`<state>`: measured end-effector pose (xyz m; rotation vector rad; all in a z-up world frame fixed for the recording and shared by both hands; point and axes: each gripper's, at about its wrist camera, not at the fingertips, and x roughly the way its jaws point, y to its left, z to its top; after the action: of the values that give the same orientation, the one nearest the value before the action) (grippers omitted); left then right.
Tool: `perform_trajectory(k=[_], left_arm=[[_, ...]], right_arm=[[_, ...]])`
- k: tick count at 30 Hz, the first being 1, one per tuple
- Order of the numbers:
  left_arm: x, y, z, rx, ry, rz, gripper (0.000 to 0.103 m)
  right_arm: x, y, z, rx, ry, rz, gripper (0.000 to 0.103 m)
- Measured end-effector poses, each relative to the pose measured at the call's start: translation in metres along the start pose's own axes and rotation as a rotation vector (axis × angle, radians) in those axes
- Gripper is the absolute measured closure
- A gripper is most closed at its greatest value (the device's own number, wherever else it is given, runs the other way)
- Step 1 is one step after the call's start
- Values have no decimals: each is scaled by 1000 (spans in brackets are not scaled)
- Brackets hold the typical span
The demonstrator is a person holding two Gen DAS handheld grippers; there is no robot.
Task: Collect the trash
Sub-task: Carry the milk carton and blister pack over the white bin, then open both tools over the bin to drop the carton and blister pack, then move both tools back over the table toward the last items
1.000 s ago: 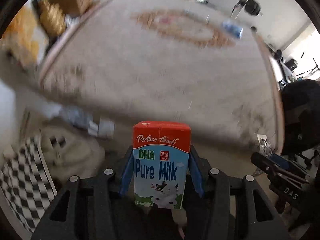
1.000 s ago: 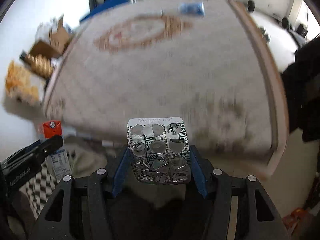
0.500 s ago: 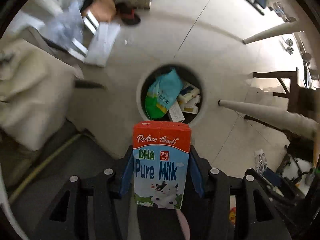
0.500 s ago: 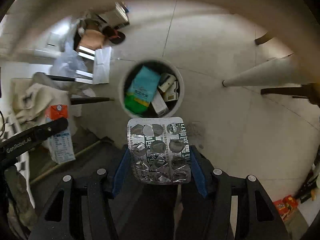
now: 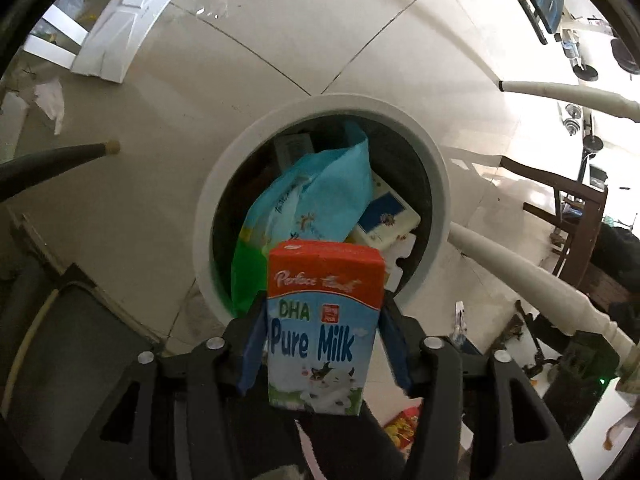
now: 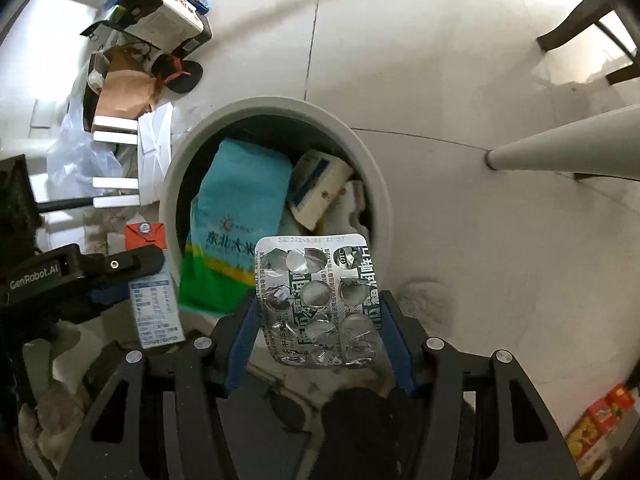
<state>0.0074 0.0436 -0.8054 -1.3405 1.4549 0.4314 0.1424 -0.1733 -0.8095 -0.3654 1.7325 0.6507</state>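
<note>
Below, round bin [image 5: 208, 216] on pale floor tiles, already holding a blue-green bag [image 5: 316, 192] and small boxes. Left gripper [image 5: 324, 340] above its near rim, jaws opening, milk carton [image 5: 322, 320] upright between blue pads, gaps visible either side. Right gripper [image 6: 318, 336] clamped on spent blister pack [image 6: 320, 300], poised over bin's near edge.

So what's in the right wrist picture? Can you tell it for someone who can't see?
The right gripper holds a used foil pill blister pack over a round white trash bin on a tiled floor. Inside lie a blue-green bag and small boxes. At left, the left gripper, jaws opening, has a milk carton between them.
</note>
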Motion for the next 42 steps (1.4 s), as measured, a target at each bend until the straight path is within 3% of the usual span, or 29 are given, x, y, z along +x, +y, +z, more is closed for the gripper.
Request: perform_trajectory(k=[1, 2, 3, 4, 5, 6, 10, 13, 20, 29, 35, 42], left_arm=[[-3, 2, 0, -5, -3, -10, 12], [-4, 5, -1, -9, -11, -17, 2], [-8, 9, -3, -14, -22, -15, 2], [-11, 10, -3, -18, -24, -9, 2], [-13, 12, -6, -21, -31, 7, 2], [-17, 14, -10, -22, -47, 31, 2], [-38, 16, -36, 21, -167, 220, 2], [-46, 14, -56, 45, -193, 335, 2], [-71, -5, -107, 94, -223, 465, 2], [-145, -50, -169, 139, -253, 478, 2], [-230, -85, -220, 156, -302, 458, 2], [-325, -123, -271, 184, -352, 501, 2]], right_arm=[[5, 1, 3, 2, 4, 29, 42], [11, 2, 5, 9, 6, 45, 42], [16, 3, 7, 17, 7, 63, 39], [19, 3, 8, 23, 7, 85, 19], [21, 3, 8, 29, 4, 107, 6], [23, 4, 7, 26, -5, 112, 0], [21, 12, 1, -27, -37, 25, 0], [13, 18, -6, -71, -54, -82, 0], [-31, 26, -26, -125, -69, -204, 0], [-143, 47, -63, -181, -100, -198, 0], [-245, 67, -92, -193, -131, -171, 0], [-361, 96, -120, -190, -150, -124, 0]])
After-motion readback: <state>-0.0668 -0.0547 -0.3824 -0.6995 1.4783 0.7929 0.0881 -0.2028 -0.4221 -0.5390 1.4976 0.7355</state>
